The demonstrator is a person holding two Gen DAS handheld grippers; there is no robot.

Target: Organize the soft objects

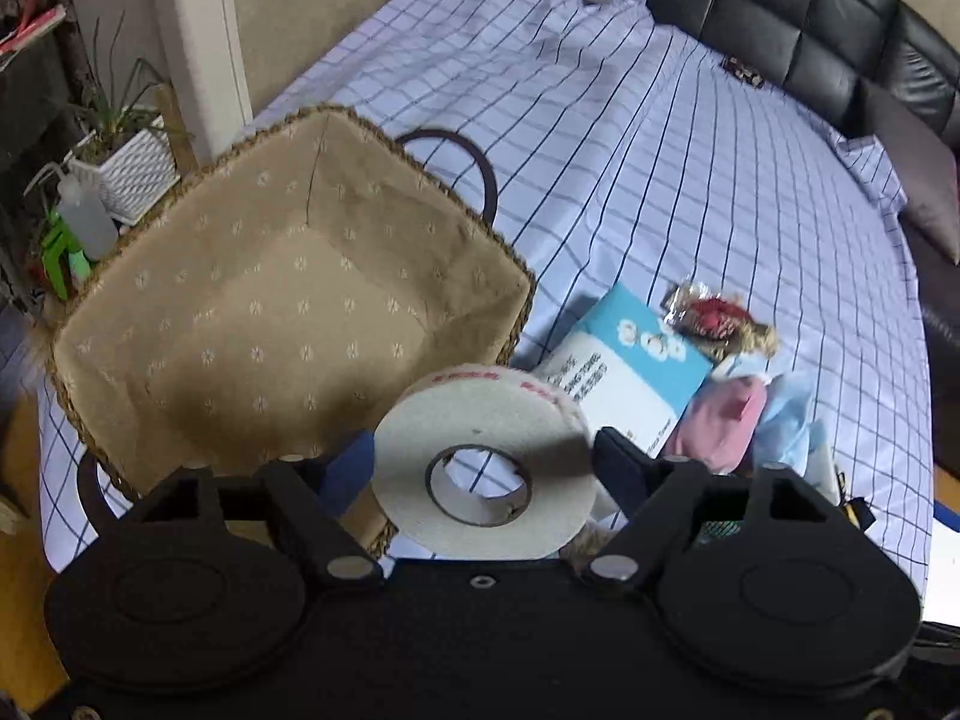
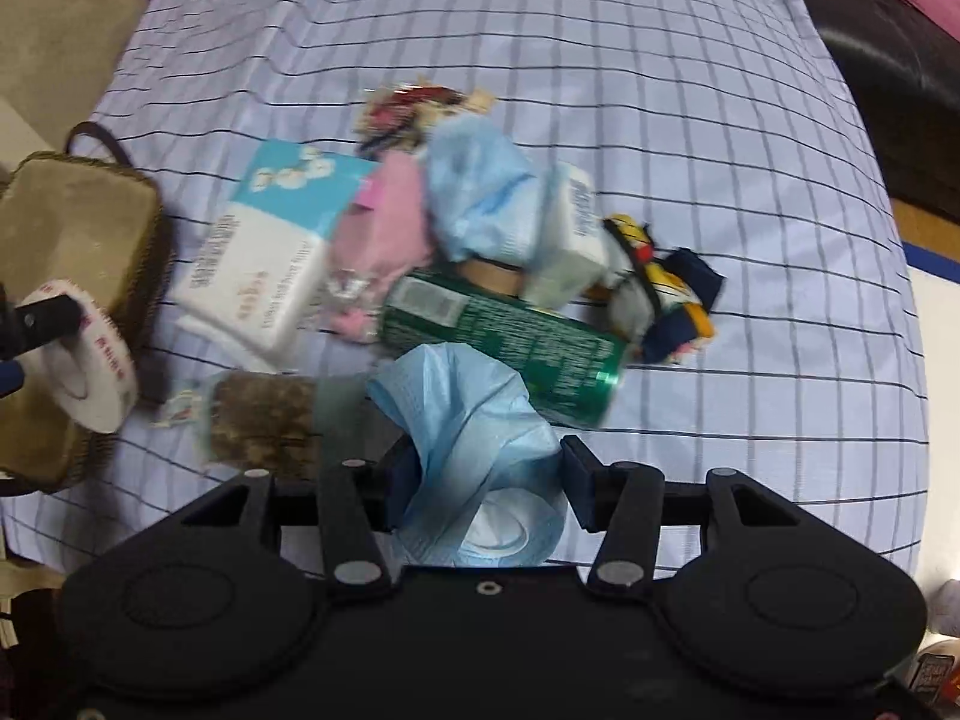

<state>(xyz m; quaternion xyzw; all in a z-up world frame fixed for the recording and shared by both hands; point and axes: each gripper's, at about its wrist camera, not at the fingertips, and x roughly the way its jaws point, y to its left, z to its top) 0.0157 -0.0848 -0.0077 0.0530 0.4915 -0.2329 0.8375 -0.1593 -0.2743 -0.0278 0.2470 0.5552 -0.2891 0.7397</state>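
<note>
My left gripper (image 1: 486, 468) is shut on a white roll of tape (image 1: 486, 444) with red print on its rim, lifted just off the near corner of a woven basket (image 1: 372, 192) lined with beige cloth; the basket has nothing in it. The same roll (image 2: 90, 360) shows at the left edge of the right wrist view, beside the basket (image 2: 78, 210). My right gripper (image 2: 486, 480) is shut on a light blue roll of crinkled cloth (image 2: 474, 450), above the bed. Behind it lies a pile: a white and blue tissue pack (image 2: 270, 252), pink cloth (image 2: 384, 222), blue cloth (image 2: 480, 192), a green can (image 2: 510, 336).
The bed has a white sheet with dark checks (image 1: 600, 150). A brown patterned pouch (image 2: 258, 420) and a yellow and navy soft toy (image 2: 666, 288) lie by the pile. A black padded headboard (image 1: 780, 12) stands behind; a potted plant (image 1: 132, 162) and spray bottle (image 1: 84, 216) sit left of the basket.
</note>
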